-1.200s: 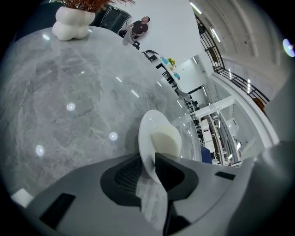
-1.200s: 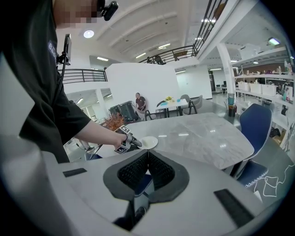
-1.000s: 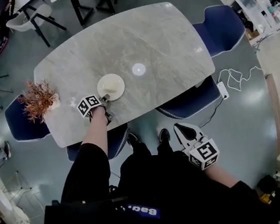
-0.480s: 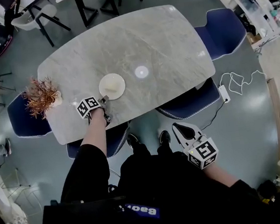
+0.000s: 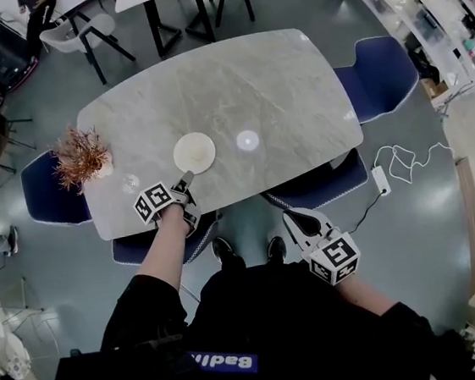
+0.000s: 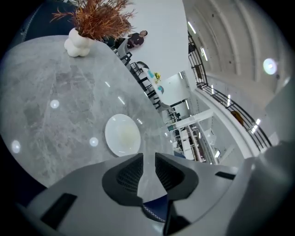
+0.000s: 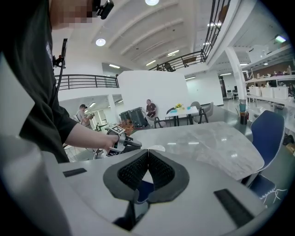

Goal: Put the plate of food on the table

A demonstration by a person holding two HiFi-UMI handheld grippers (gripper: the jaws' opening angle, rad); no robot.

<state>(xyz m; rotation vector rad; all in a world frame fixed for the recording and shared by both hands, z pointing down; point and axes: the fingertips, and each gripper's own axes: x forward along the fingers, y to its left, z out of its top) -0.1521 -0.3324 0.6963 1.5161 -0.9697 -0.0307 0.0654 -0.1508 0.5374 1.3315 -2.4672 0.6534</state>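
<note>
One desk [image 5: 277, 87] in front of me, and on it I count one white plate [image 5: 194, 151] and one vase of dried brown sprigs [image 5: 82, 156]. Around the desk I count four blue chairs [image 5: 377, 67], and on the floor one white power strip [image 5: 381, 179] with one white cable. I carry two tools, one left hand-held gripper [image 5: 187, 179] and one right hand-held gripper [image 5: 296, 219]; far back in the hall I count two people [image 7: 150, 107].
</note>
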